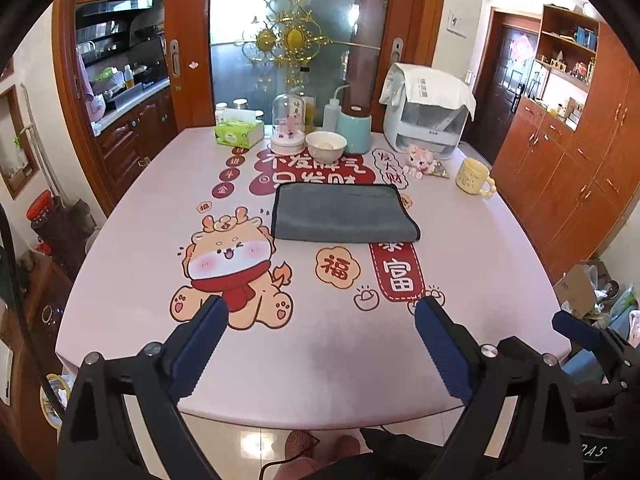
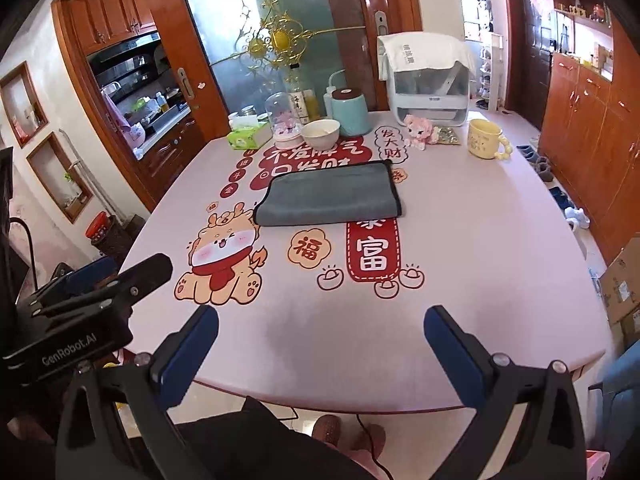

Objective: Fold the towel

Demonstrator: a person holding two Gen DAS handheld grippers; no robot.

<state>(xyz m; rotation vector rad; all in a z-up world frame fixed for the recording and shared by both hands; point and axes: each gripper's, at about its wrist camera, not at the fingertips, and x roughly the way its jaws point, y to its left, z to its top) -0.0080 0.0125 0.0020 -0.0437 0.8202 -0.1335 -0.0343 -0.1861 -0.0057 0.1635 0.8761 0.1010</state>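
A grey towel [image 1: 344, 212] with a dark hem lies folded flat in the middle of the pink table [image 1: 120, 300]; it also shows in the right wrist view [image 2: 328, 196]. My left gripper [image 1: 320, 316] is open and empty, held above the table's near edge, well short of the towel. My right gripper [image 2: 320, 324] is open and empty, also at the near edge. The right gripper shows at the right edge of the left wrist view [image 1: 580, 332]. The left gripper shows at the left of the right wrist view [image 2: 100, 280].
At the table's back stand a tissue box [image 1: 238, 133], a glass dome [image 1: 287, 124], a white bowl [image 1: 326, 145], a teal canister [image 1: 355, 126], a white appliance [image 1: 428, 112], a pink plush toy [image 1: 420, 160] and a yellow mug [image 1: 474, 178]. Wooden cabinets [image 1: 580, 168] stand right; cardboard boxes [image 2: 624, 280] sit on the floor.
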